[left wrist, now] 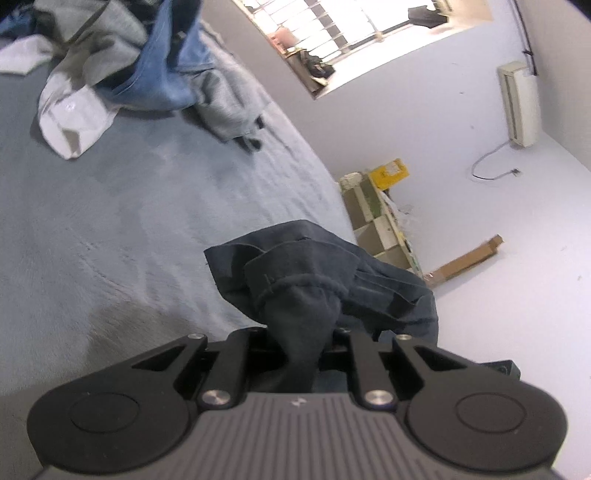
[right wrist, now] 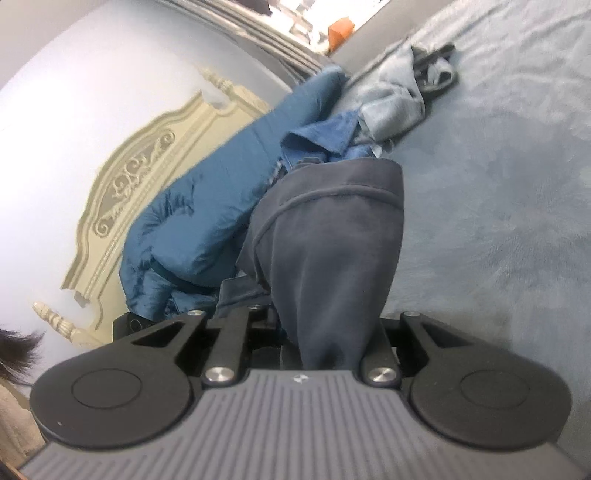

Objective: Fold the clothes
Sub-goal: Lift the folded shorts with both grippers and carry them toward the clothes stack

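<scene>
Beneath and ahead of both grippers spreads the grey-blue plush blanket (left wrist: 129,229) that covers the bed, filling the left of the left wrist view and the right of the right wrist view (right wrist: 498,206). Past the right gripper's left side lies a bulky, shiny teal quilted duvet (right wrist: 192,221), bunched against a cream carved wooden headboard (right wrist: 140,177) that stands before a pale wall. Far beyond the left gripper, at the blanket's far edge, sits a loose heap of clothes: a mid-blue denim garment (left wrist: 166,74), a light grey knitted piece (left wrist: 229,99) and a white shirt (left wrist: 70,118), all touching one another. To the right of the left gripper, off the bed, a stack of cardboard boxes (left wrist: 376,221) stands on the white floor below a barred window (left wrist: 332,22).

Closest of all is the dark navy cotton garment (left wrist: 317,273), a soft piece with a stitched hem, held clear of the blanket. The left gripper (left wrist: 299,350) has its jaws drawn nearly together, pinching a gathered fold of that navy cloth, which rises bunched directly in front of the fingers. The right gripper (right wrist: 328,343) is likewise almost closed, clamped on another part of the same garment (right wrist: 332,240), whose seamed edge drapes up and away from the jaws, hiding much of the clothes heap behind.
</scene>
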Action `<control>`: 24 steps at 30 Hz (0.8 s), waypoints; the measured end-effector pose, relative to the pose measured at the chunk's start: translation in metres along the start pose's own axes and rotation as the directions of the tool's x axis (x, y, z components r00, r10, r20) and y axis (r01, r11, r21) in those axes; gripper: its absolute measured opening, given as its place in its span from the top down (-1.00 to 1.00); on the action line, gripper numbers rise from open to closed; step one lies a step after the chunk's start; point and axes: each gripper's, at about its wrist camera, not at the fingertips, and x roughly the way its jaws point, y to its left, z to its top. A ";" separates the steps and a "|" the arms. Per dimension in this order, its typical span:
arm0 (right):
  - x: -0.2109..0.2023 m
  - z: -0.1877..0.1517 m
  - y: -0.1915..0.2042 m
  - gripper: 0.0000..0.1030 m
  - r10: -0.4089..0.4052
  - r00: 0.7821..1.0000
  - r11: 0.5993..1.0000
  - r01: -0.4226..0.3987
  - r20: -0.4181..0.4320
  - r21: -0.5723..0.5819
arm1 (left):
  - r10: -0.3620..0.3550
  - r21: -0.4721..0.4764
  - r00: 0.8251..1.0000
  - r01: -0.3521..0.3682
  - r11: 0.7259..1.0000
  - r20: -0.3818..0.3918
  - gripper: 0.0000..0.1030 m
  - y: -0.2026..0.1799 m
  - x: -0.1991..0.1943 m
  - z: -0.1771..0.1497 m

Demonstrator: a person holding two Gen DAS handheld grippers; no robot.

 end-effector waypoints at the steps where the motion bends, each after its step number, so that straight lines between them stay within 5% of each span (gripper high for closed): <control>1: -0.007 -0.004 0.007 0.70 0.002 1.000 1.000 -0.002 0.020 0.001 | -0.007 0.008 1.000 0.007 1.000 -0.001 0.71 -0.006 -0.003 0.000; 7: -0.048 -0.023 0.048 0.70 -0.027 0.989 1.000 0.024 0.147 0.020 | -0.070 0.076 0.997 0.073 0.994 -0.036 0.71 -0.043 -0.015 0.002; 12: -0.088 -0.041 0.083 0.70 -0.075 0.956 0.996 0.056 0.285 0.071 | -0.127 0.139 0.985 0.143 0.980 -0.116 0.71 -0.086 -0.009 0.007; 24: -0.209 -0.062 0.168 0.70 -0.278 0.779 0.954 0.159 0.562 0.253 | -0.249 0.255 0.909 0.341 0.905 -0.333 0.71 -0.231 0.025 -0.014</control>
